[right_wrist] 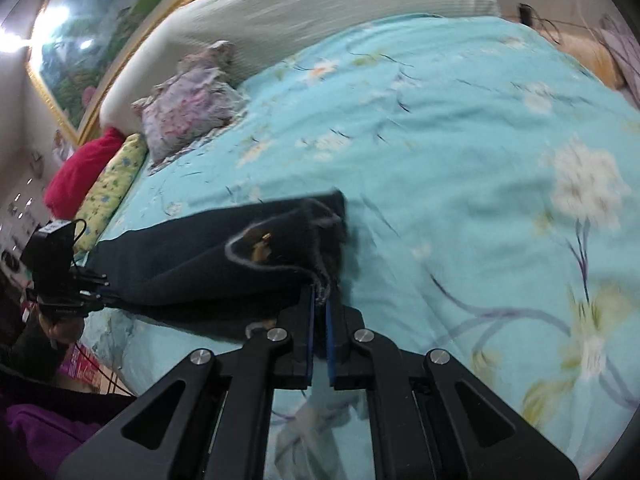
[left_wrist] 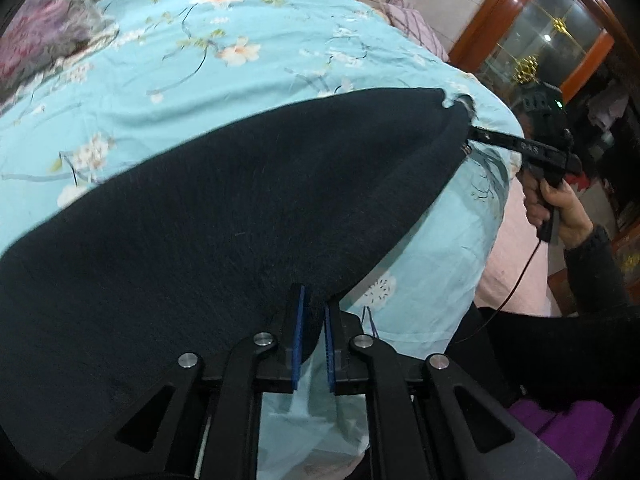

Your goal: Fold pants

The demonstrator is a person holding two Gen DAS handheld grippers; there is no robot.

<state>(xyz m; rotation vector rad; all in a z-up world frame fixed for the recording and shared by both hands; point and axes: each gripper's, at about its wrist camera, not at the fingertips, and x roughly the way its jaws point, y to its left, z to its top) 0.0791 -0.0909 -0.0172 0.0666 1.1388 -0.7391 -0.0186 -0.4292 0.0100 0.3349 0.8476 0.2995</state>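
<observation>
- Pants (left_wrist: 208,216), dark navy, lie stretched across a bed (left_wrist: 248,68) covered in a light blue floral sheet; one stretched edge is held up between the two grippers.
- Left gripper (left_wrist: 314,300) is clenched on the near edge of the pants; the cloth sits between its blue pads (left_wrist: 298,336).
- Right gripper (right_wrist: 319,300) is clamped on the frayed waist end of the pants, with dark cloth pinched between its blue pads (right_wrist: 309,336).
- From the left wrist view, the right gripper reaches in from the bed's right side, gripped by a hand (left_wrist: 560,208) in a dark sleeve, its tips buried in the far corner of the pants.
- By the waist end, a small brass button (right_wrist: 262,246) and a pale stitched seam show.
- Pillows (right_wrist: 188,116) lie against the white headboard (right_wrist: 304,12), well apart from the pants.
- Motion blur softens the sheet's pattern in both views.
</observation>
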